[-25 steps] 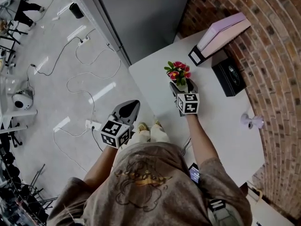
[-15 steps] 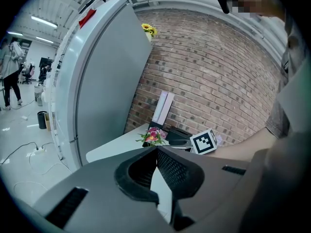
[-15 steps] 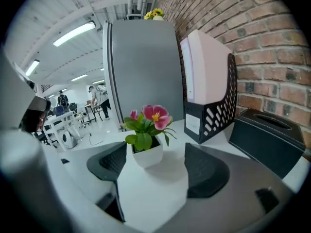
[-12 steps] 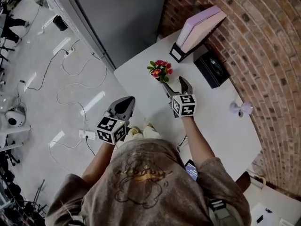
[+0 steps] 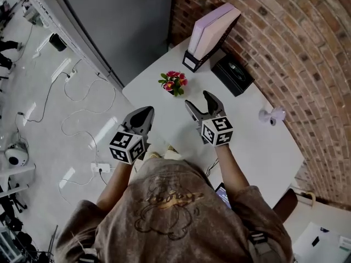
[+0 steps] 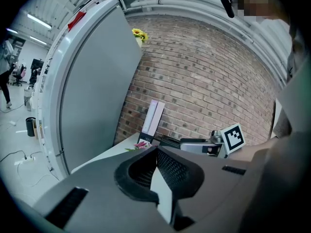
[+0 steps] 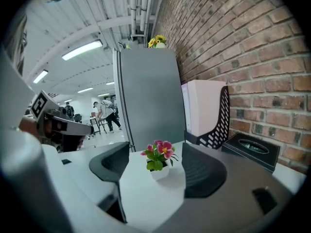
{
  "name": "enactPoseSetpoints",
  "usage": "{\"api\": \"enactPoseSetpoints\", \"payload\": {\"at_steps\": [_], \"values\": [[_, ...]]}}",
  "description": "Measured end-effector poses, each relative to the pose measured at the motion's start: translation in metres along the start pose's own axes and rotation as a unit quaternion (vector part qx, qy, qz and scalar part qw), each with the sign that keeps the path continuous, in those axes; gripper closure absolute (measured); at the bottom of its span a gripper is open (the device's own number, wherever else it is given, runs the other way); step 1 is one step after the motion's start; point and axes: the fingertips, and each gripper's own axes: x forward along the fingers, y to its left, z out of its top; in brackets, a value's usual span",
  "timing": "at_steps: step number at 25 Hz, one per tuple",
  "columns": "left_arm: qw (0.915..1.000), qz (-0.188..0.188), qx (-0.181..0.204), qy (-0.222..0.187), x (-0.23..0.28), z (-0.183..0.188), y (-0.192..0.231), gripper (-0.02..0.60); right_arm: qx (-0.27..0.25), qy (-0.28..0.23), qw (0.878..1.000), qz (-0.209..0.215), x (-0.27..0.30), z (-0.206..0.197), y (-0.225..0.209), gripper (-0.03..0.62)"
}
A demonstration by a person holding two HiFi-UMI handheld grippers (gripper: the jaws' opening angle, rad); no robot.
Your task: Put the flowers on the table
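The flowers (image 5: 173, 83), pink blooms with green leaves in a small white pot, stand upright on the white table (image 5: 247, 136) near its far left edge. In the right gripper view the flowers (image 7: 159, 160) stand alone on the tabletop, a little ahead of the jaws. My right gripper (image 5: 198, 99) hovers over the table short of the pot. It is open; its jaws have just been closing a little with nothing between them. My left gripper (image 5: 143, 114) is off the table's left edge, above the floor. Its tips meet, so it is shut and empty (image 6: 156, 151).
A pale purple file box (image 5: 211, 26) in a black holder and a black tissue box (image 5: 233, 74) sit at the table's far end by the brick wall (image 5: 296, 48). A small white device (image 5: 271, 115) lies at right. Cables (image 5: 82, 108) trail over the floor at left.
The right gripper, which had the pot between its jaws, has drawn back and risen. The flowers stay standing on the table. The left gripper has lifted slightly.
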Motion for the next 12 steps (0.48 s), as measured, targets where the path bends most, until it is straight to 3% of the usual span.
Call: {"api": "enactPoseSetpoints", "payload": {"at_steps": [12], "values": [[0.9998, -0.001, 0.010, -0.016, -0.008, 0.015, -0.002, 0.560, 0.012, -0.015, 1.000, -0.016, -0.063, 0.006, 0.008, 0.280]]}}
